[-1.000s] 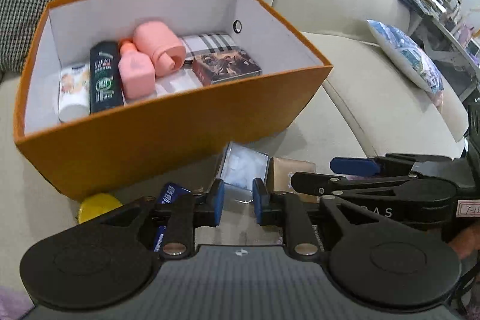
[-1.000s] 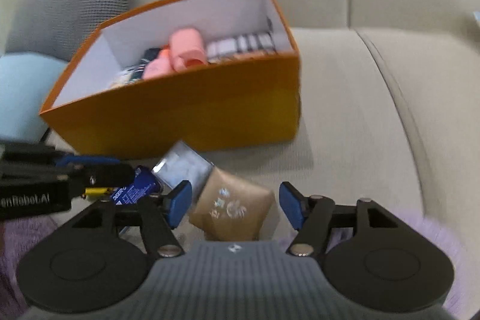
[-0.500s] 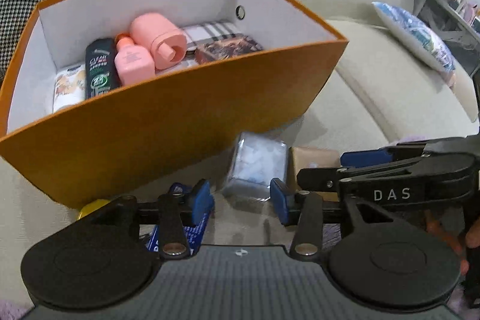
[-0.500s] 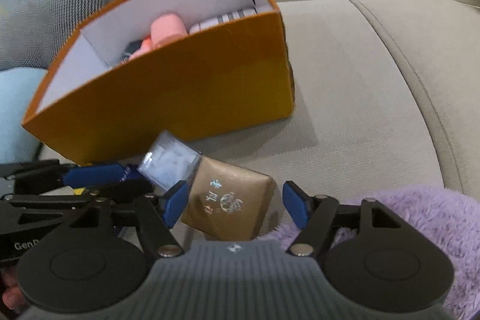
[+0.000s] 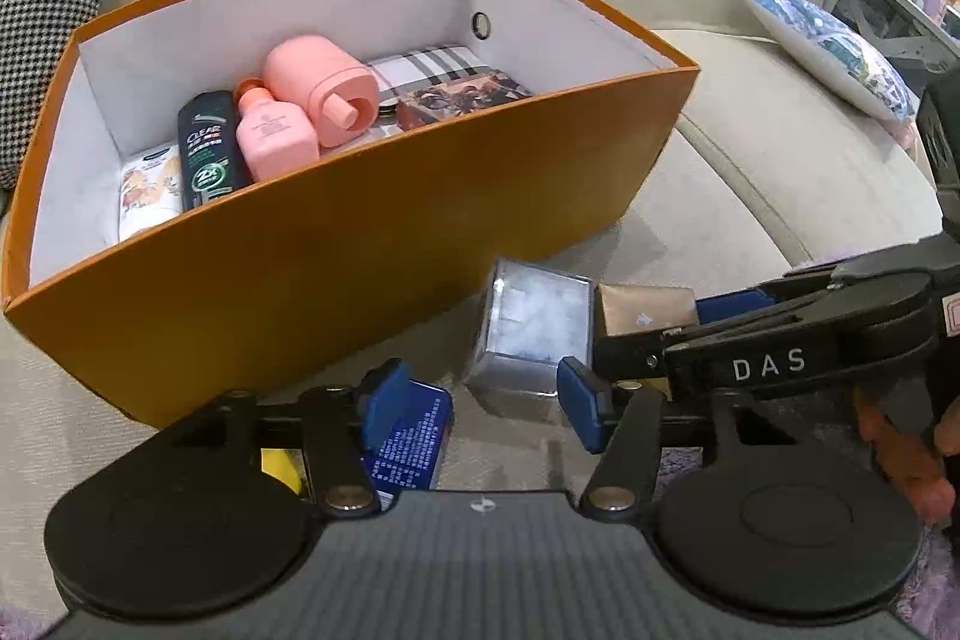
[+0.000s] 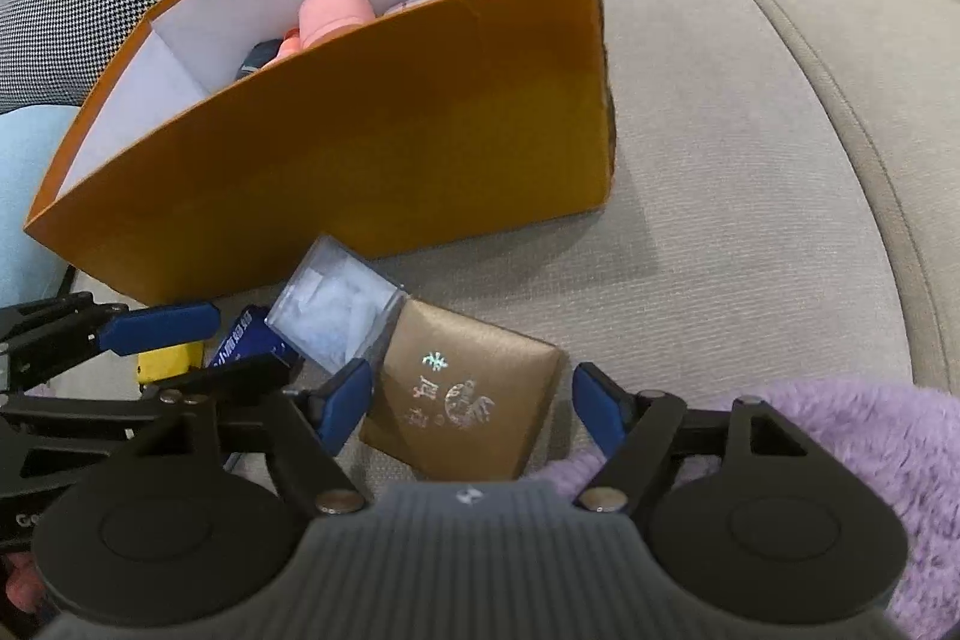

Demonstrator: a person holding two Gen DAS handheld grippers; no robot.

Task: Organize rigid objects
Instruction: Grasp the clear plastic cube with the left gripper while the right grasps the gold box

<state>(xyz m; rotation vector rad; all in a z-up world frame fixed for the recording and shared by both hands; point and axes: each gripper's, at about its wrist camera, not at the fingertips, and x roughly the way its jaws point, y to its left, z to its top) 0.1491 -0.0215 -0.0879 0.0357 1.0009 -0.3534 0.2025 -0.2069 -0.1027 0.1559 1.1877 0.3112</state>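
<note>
An orange box (image 5: 372,244) on the sofa holds pink bottles (image 5: 318,100), a dark shampoo bottle (image 5: 207,148) and other items. In front of it lie a clear plastic box (image 5: 531,325), a gold-brown case (image 6: 465,388), a blue carton (image 5: 414,436) and a yellow item (image 6: 168,361). My left gripper (image 5: 480,403) is open and empty, jaws astride the near edge of the clear box (image 6: 336,313). My right gripper (image 6: 474,403) is open and empty, jaws either side of the gold-brown case (image 5: 645,304).
A houndstooth cushion (image 5: 48,22) lies behind the box at left, a blue patterned pillow (image 5: 840,52) at right. A purple fluffy fabric (image 6: 840,448) lies at lower right. The grey sofa seat (image 6: 750,220) spreads to the right.
My left gripper has opened wider and moved down toward the clear box. My right gripper has moved closer over the gold-brown case, jaws still open.
</note>
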